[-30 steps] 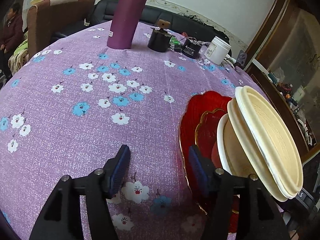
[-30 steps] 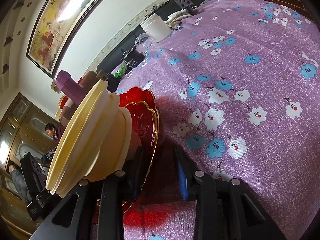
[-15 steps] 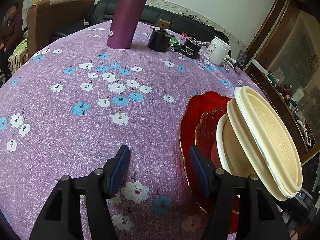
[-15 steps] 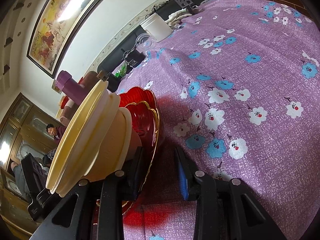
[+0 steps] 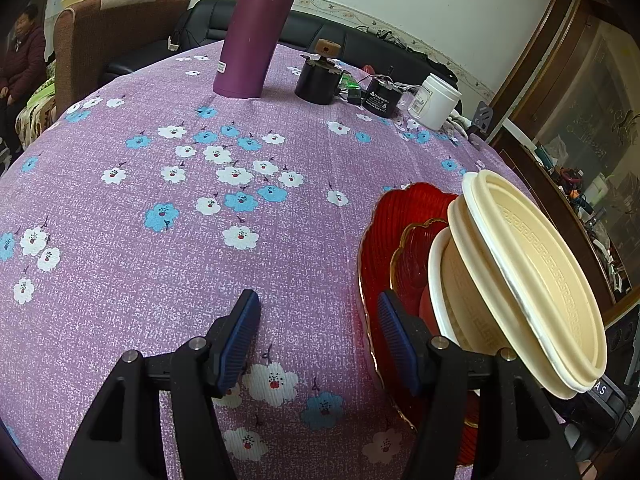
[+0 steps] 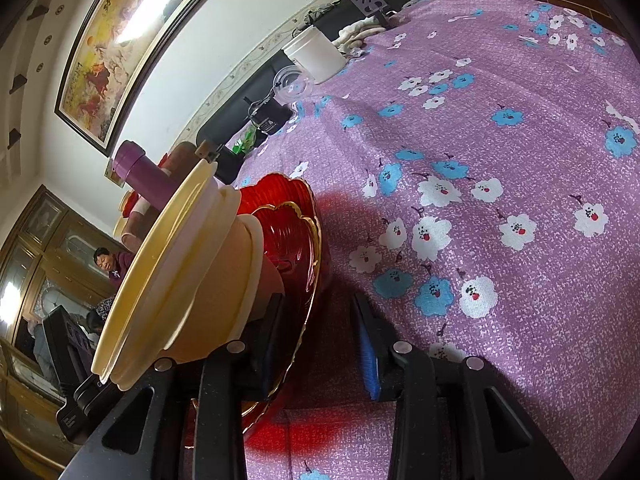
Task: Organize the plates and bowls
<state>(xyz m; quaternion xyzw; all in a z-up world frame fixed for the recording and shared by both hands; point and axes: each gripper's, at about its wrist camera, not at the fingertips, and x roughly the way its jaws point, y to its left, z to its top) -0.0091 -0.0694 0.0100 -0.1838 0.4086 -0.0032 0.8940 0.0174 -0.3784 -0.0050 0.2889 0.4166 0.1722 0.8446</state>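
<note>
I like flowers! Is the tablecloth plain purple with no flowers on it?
No, the purple tablecloth is printed with white and blue flowers.

Purple flask [image 5: 256, 36], black jar [image 5: 318, 80], white tub [image 5: 438, 102] on flowered purple tablecloth [image 5: 160, 240]; framed painting [image 6: 124, 44] on wall.

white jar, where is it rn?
Far edge of the table: white jar sits right of the black box in the left wrist view, well beyond the red plates.

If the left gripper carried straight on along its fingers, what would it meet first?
Most likely the bare purple tablecloth: the left gripper points down at open cloth, with the red plate just off to its right. Depth is uncertain.
</note>
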